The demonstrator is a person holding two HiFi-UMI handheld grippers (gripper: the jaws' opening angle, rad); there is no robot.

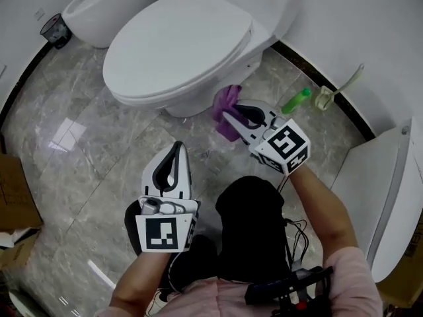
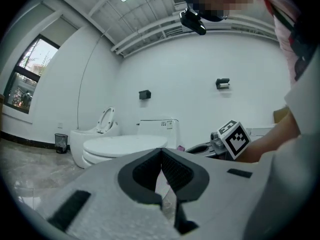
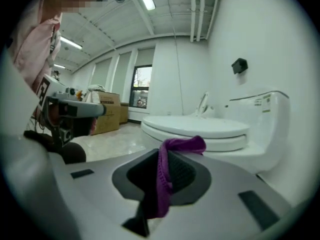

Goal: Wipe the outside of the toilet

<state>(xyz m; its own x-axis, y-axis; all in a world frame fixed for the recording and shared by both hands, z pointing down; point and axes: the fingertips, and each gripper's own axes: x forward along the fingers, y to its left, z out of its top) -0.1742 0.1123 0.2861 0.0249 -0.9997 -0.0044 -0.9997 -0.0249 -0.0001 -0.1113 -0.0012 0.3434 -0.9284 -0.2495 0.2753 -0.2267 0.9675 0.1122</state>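
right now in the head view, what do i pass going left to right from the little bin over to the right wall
small black bin → toilet → purple cloth → green bottle

Closed white toilet (image 1: pixel 178 45); purple cloth (image 1: pixel 227 104) beside base

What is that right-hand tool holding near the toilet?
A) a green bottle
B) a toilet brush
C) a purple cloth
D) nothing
C: in the right gripper view, the purple cloth is pinched between the jaws of the right gripper, with its end bunched up just in front of the toilet.
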